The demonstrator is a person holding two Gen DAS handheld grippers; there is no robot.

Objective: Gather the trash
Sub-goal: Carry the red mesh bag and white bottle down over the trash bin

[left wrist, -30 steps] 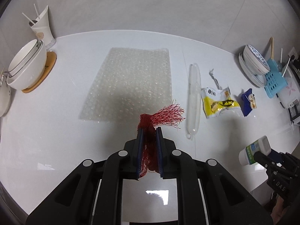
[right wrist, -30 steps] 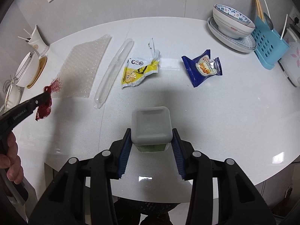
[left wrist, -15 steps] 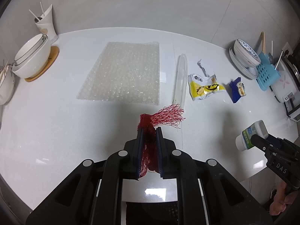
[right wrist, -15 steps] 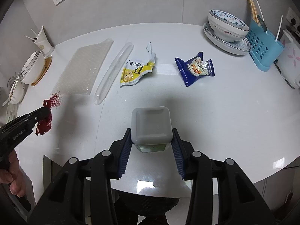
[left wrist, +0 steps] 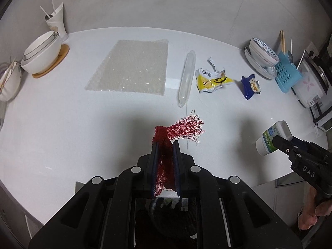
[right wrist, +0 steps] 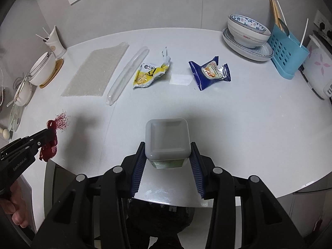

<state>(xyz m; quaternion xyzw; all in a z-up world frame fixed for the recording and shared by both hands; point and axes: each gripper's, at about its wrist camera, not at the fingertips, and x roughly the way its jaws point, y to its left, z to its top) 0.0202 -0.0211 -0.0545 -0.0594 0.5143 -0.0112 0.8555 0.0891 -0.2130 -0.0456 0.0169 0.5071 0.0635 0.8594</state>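
Observation:
My left gripper [left wrist: 165,143] is shut on a red mesh net [left wrist: 182,127] whose frayed end sticks out to the right, held above the near edge of the white table [left wrist: 62,124]. My right gripper [right wrist: 167,155] is shut on a small white bottle [right wrist: 167,138] with a square cap and green label, also over the near edge; the same bottle [left wrist: 271,134] shows at the right of the left wrist view. On the table lie a bubble wrap sheet [left wrist: 130,68], a clear plastic tube [left wrist: 186,76], a yellow wrapper [left wrist: 211,79] and a blue snack wrapper [right wrist: 210,72].
A dark bin [right wrist: 159,220] shows below the table edge under both grippers. White bowls on a wooden coaster [left wrist: 41,54] and a cup stand at the left. A patterned bowl on plates [right wrist: 247,35], a blue utensil rack [right wrist: 287,54] and an appliance stand at the right.
Both grippers have drawn back toward the table's near edge with their loads; the items on the table look farther away, and the bin has come into view below.

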